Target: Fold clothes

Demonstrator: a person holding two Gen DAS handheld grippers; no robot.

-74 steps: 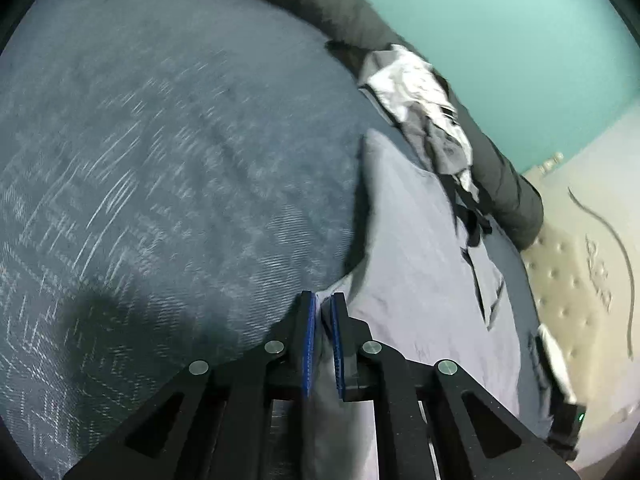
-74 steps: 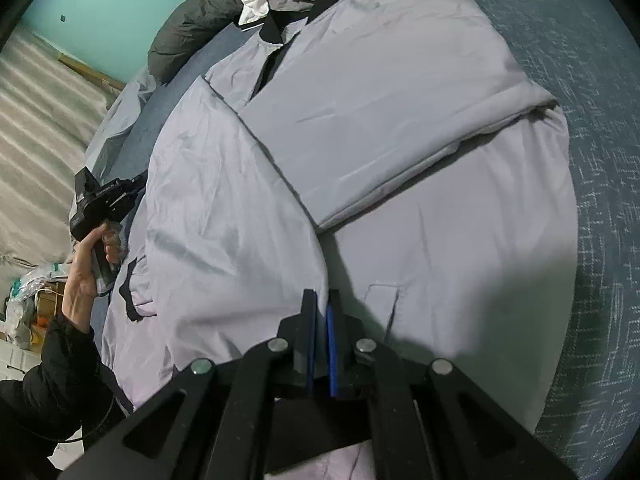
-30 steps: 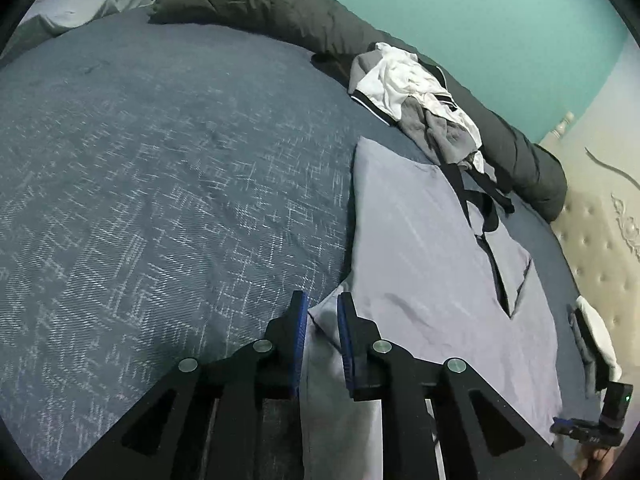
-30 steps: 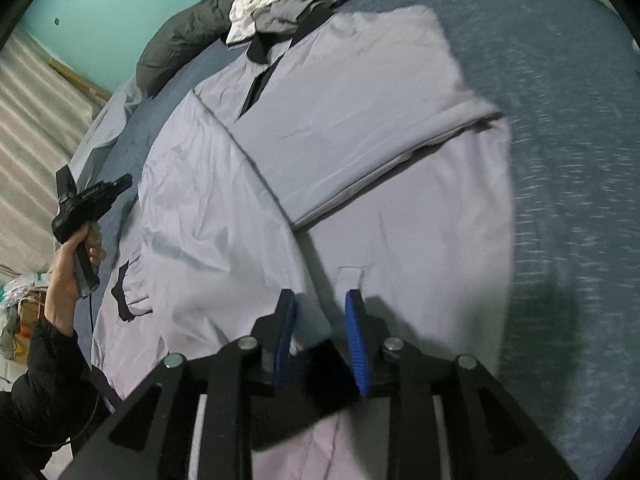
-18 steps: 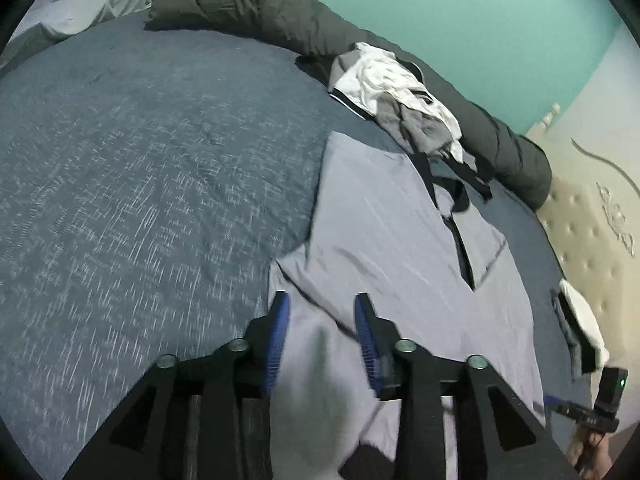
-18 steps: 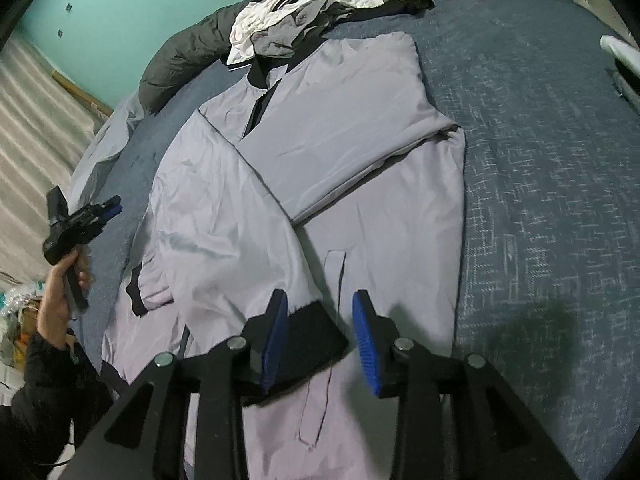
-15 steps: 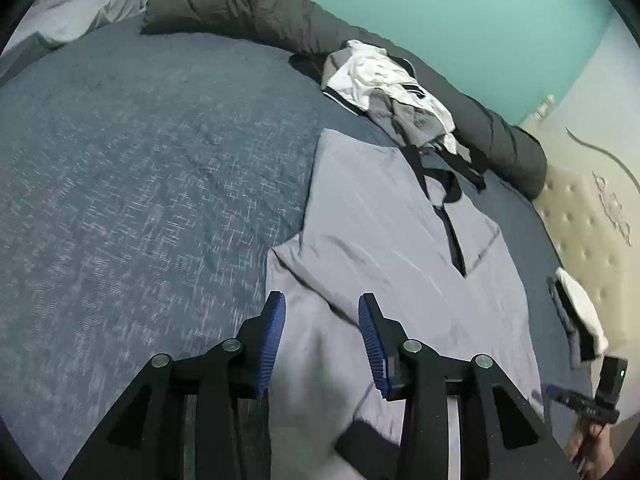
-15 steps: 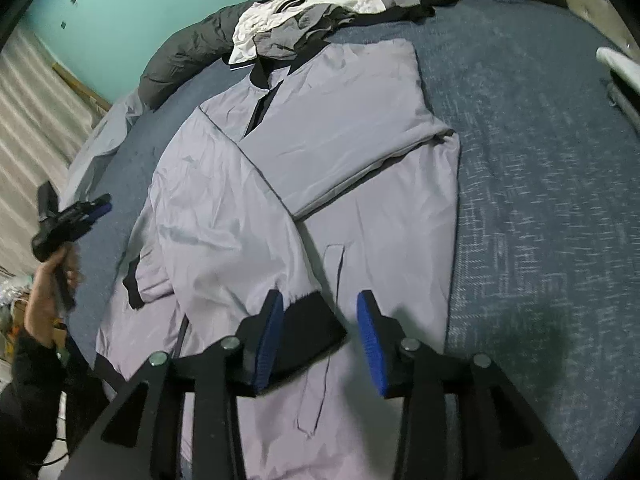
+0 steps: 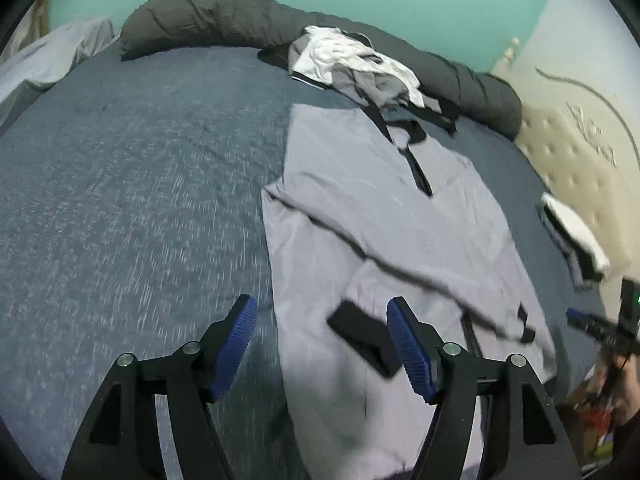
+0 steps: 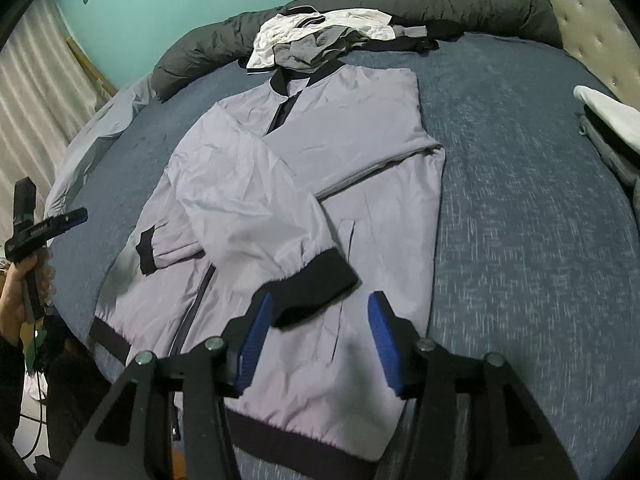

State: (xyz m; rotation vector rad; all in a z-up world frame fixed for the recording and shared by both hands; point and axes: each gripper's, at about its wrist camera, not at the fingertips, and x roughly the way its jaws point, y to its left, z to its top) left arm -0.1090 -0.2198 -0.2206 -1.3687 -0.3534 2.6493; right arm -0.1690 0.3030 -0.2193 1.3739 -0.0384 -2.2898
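**Both claws hanging open over the spread jacket**

Left wrist view: the left gripper [image 9: 322, 338] is hovering with its blue pads wide apart, having just been opening, gripping nothing. The pale grey zip jacket with black cuffs [image 9: 384, 240] is lying flat on the dark blue speckled bed cover [image 9: 132, 184], beneath and to the right; one black cuff [image 9: 362, 334] is lying below the gap.

Right wrist view: the right gripper [image 10: 320, 340] is likewise standing open, jaws just widened, empty. The jacket [image 10: 320, 168] is stretching away beyond it, a folded sleeve's black cuff [image 10: 316, 288] lying just past the pads.
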